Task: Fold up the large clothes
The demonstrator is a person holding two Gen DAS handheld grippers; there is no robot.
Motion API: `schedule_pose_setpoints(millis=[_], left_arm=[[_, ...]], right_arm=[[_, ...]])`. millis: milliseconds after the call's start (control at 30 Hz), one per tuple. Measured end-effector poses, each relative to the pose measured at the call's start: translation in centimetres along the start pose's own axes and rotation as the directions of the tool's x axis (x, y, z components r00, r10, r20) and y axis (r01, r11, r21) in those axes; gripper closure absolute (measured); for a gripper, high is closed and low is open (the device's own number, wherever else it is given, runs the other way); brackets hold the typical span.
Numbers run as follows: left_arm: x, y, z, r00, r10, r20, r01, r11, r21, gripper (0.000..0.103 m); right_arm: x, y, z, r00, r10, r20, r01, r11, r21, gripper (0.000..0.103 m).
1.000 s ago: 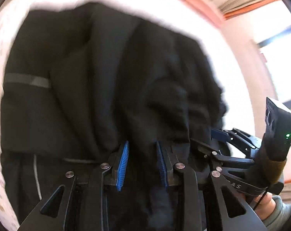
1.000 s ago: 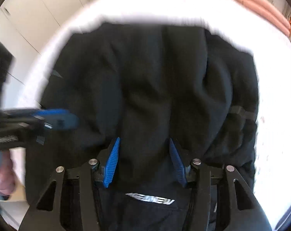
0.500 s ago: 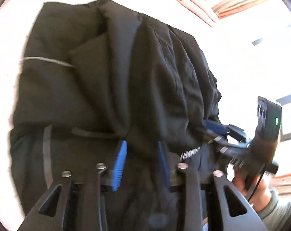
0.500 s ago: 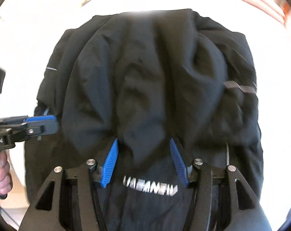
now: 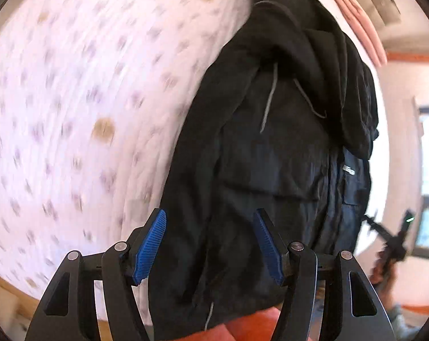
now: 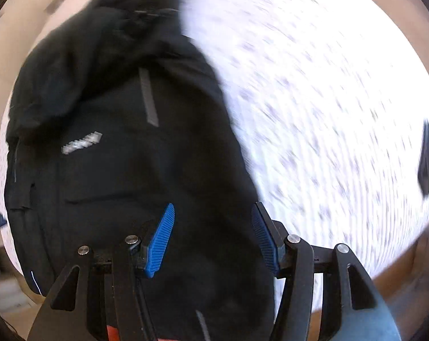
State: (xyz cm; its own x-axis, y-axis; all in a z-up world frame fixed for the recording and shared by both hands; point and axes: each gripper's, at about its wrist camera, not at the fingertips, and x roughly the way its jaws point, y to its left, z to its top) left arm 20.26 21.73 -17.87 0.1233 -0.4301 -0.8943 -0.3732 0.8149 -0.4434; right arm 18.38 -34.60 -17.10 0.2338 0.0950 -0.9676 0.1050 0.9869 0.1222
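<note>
A black jacket (image 5: 271, 156) lies in a long, narrow heap on the white patterned bed sheet (image 5: 86, 99); grey strips and a small logo show on it. My left gripper (image 5: 210, 245) hangs over its near end, jaws opening wide, cloth below the blue pads but not pressed. In the right wrist view the jacket (image 6: 115, 156) fills the left half. My right gripper (image 6: 211, 238) stands over its near right edge, pads apart, cloth under them and no bunch pinched. The other gripper shows blurred at each view's outer edge.
Pink folded bedding (image 5: 359, 20) lies beyond the jacket. A dark flat object (image 6: 426, 156) rests on the sheet (image 6: 328, 113) at far right. The wooden bed edge (image 6: 407, 284) runs along the near side. Something orange (image 5: 243, 324) shows under the jacket's near end.
Both grippers have swung apart sideways, so the jacket now sits off-centre in each view. The left jaws have widened clearly. The bunched cloth once between both pairs of pads now lies flatter.
</note>
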Motion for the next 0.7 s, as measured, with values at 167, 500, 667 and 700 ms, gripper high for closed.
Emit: schedule_pose_setpoints(millis=[167, 500, 667, 700], left_arm=[[2.5, 1.4, -2.2, 0.996, -0.055, -0.074, 0.055, 0.998, 0.001, 0.038], [3.2, 3.7, -5.8, 0.983, -0.072, -0.169, 0.075, 0.997, 0.01, 0.038], [3.5, 4.8, -7.1, 0.976, -0.097, -0.197, 0.096, 0.995, -0.015, 0.038], [3.8, 5.3, -7.6, 0.968, -0.12, -0.22, 0.118, 0.993, -0.023, 0.038]], right_arm=[[0.9, -4.1, -3.3, 0.997, 0.063, -0.046, -0.058, 0.994, 0.098, 0.043], [1.7, -6.5, -8.9, 0.986, 0.108, -0.13, -0.097, 0.992, 0.086, 0.04], [1.8, -9.3, -11.3, 0.968, 0.172, -0.181, -0.152, 0.982, 0.116, 0.029], [2.0, -9.0, -11.8, 0.964, 0.182, -0.193, -0.164, 0.981, 0.105, 0.028]])
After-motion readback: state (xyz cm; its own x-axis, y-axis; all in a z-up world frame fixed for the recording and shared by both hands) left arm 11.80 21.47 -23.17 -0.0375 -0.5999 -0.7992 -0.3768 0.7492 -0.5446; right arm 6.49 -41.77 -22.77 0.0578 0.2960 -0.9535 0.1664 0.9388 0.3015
